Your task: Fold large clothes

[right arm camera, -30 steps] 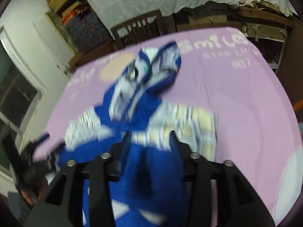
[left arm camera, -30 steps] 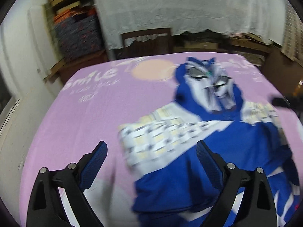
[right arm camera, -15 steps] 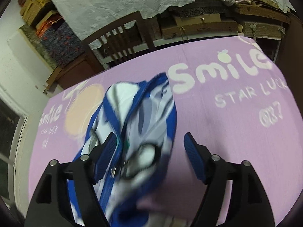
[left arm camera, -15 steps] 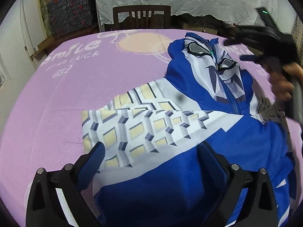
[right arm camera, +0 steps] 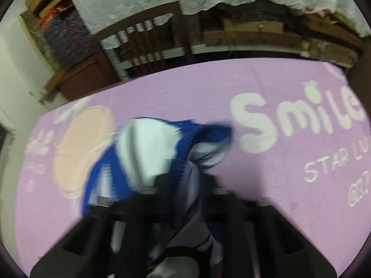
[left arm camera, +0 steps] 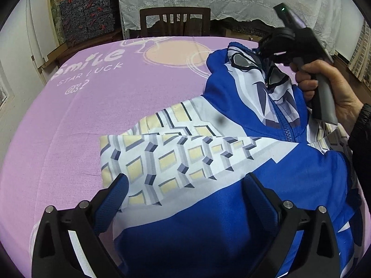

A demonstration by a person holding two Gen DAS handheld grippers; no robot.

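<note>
jacket [left arm camera: 208, 208]: spread on purple cloth [left arm camera: 69, 127], hood toward chair [left arm camera: 175, 20] | right gripper [right arm camera: 183, 185]: jaws just closed, pinching hood [right arm camera: 148, 146] | left gripper [left arm camera: 185, 199]: wide apart, holding nothing, over folded sleeve [left arm camera: 162, 159] | risk: thin pinch may slip, hood drops crooked

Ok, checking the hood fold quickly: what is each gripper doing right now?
Left gripper: open, over the blue jacket, holding nothing.
Right gripper: jaws just closed, shut on the jacket's hood.

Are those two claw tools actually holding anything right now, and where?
The right gripper has just closed on the blue-and-white hooded jacket, pinching its hood. The left gripper hangs open, holding nothing.
</note>
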